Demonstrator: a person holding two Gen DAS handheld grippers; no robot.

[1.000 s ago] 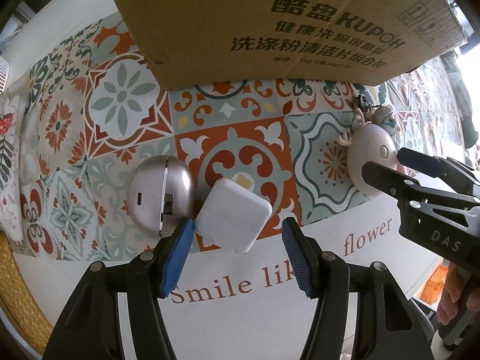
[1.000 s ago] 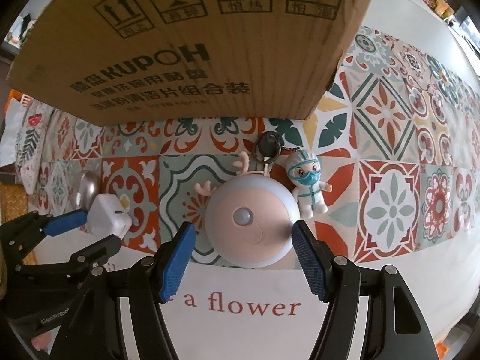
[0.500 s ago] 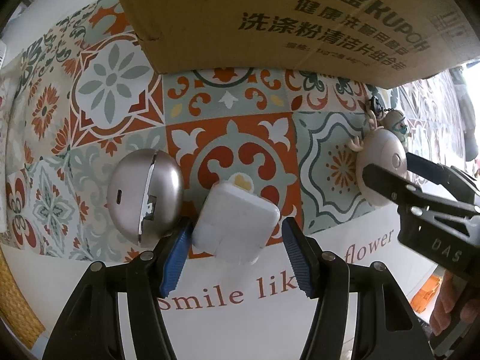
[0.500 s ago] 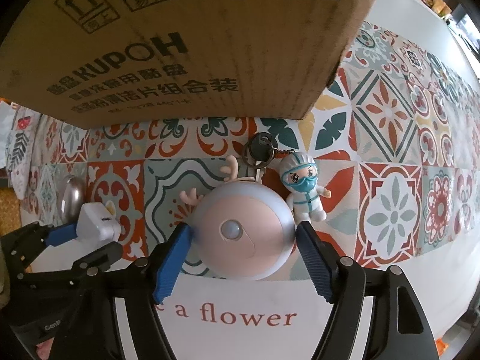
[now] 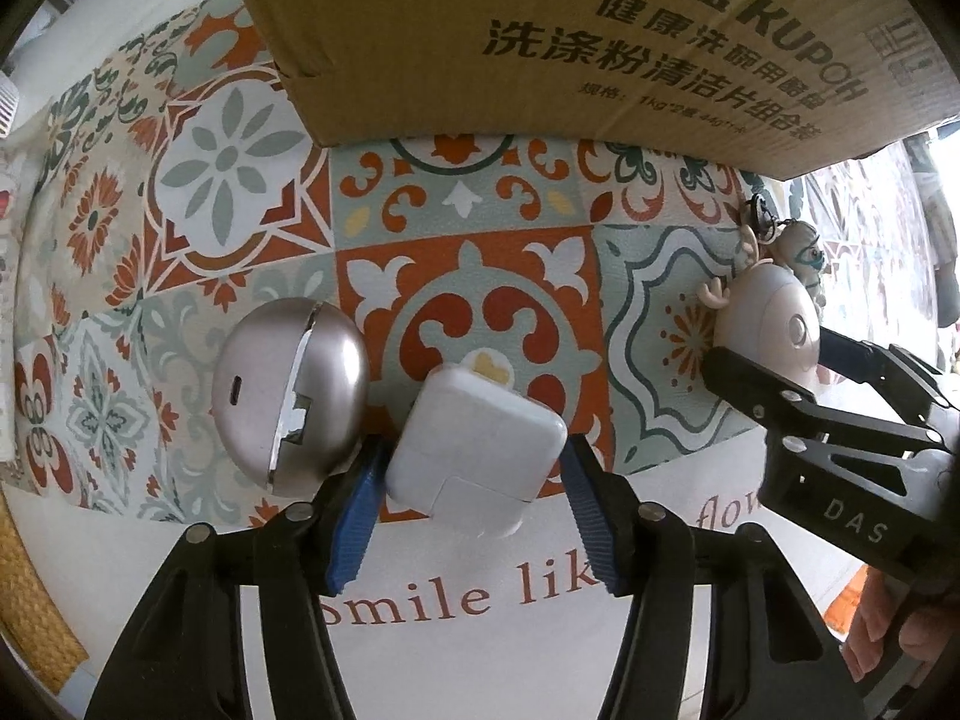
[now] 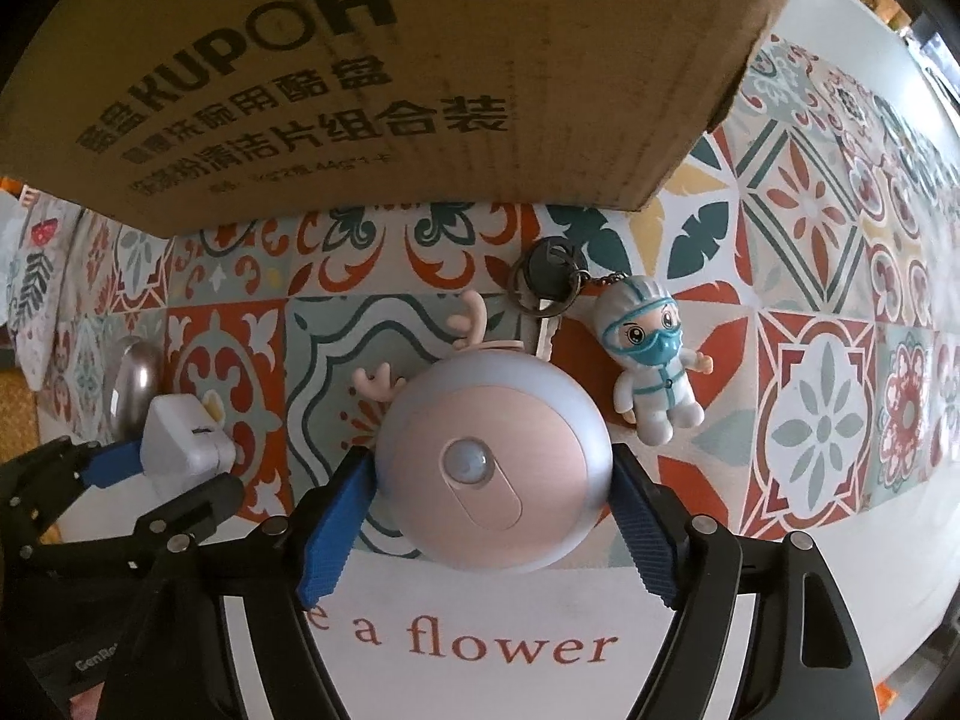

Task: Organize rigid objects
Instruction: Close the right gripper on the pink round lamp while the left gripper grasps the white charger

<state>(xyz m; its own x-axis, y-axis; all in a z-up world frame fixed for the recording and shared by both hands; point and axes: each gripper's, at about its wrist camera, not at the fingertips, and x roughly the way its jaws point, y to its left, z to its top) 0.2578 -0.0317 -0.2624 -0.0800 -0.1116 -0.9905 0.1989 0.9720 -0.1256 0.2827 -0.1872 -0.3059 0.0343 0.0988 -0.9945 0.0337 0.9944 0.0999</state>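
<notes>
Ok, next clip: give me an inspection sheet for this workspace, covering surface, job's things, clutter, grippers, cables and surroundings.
Surface: patterned tile-print tablecloth with a white printed border.
Job's things: white square power adapter; round pink antlered night light; silver egg-shaped case; masked-figure keychain with key.
Clutter: nothing seen.
Grippers: left gripper shut on the adapter, jaws just closed further; right gripper straddles the night light, and pad contact is unclear.
Cables: nothing seen.
Surroundings: brown printed cardboard box stands behind the items; woven mat at the table edge.
</notes>
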